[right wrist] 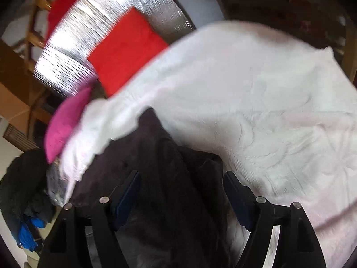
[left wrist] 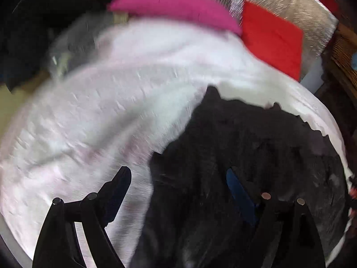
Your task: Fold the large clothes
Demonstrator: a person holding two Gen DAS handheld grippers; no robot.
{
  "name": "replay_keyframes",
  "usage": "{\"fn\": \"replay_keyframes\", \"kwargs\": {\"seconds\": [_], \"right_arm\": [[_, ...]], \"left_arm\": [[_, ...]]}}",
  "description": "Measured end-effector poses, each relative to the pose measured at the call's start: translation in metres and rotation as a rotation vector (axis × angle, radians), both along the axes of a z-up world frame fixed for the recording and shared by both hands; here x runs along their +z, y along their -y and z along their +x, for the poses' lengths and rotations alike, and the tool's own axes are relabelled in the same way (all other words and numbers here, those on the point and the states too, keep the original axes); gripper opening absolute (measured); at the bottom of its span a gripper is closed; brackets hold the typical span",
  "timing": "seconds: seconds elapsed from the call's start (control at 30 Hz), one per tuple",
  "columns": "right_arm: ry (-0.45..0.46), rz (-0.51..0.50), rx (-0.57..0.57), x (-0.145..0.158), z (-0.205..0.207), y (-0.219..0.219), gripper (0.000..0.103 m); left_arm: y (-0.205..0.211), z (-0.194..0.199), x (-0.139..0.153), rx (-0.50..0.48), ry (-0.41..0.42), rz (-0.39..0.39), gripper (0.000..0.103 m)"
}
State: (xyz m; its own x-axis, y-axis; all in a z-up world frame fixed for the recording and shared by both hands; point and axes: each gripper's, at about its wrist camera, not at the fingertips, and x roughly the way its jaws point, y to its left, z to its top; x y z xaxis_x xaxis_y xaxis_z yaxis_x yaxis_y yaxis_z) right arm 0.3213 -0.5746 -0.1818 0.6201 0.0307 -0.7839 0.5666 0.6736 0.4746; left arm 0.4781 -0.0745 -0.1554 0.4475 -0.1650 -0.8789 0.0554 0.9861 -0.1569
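Here the landmark is the pale pink-white textured bedspread (right wrist: 256,102), which covers most of both wrist views. The dark charcoal fabric garment (right wrist: 160,156) lies crumpled on the bedspread's near part.

Right gripper (right wrist: 181,178): jaws spread wide, one black finger on each side of a raised ridge of the garment. The ridge runs between the fingers; whether the pads touch it cannot be told through the blur.

Left gripper (left wrist: 178,176): jaws spread wide. One finger stands over bare bedspread; the other, with a blue pad, stands over the garment. The garment's edge lies between them, not pinched.

Beyond the bedspread's far edge lie a magenta cloth cushion (left wrist: 174,4) and a folded bright red cloth (right wrist: 125,49), the red cloth resting on a silver reflective sheet (right wrist: 93,22).
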Motion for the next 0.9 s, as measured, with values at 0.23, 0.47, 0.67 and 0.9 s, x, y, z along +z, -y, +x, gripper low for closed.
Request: {"fn": "replay_keyframes", "kwargs": {"seconds": [0.23, 0.47, 0.67, 0.9], "right_arm": [[-0.084, -0.05, 0.079, -0.017, 0.031, -0.022, 0.048], [0.023, -0.173, 0.01, 0.018, 0.015, -0.032, 0.029], [-0.05, -0.122, -0.023, -0.022, 0.014, -0.022, 0.032], [-0.067, -0.079, -0.037, -0.02, 0.006, -0.015, 0.061]], "left_arm": [[-0.004, 0.015, -0.025, 0.022, -0.061, -0.172, 0.07], [0.006, 0.012, -0.014, 0.023, 0.032, -0.158, 0.059], [0.024, 0.013, -0.029, 0.004, 0.051, -0.059, 0.076], [0.015, -0.001, -0.011, 0.033, 0.08, -0.025, 0.078]]}}
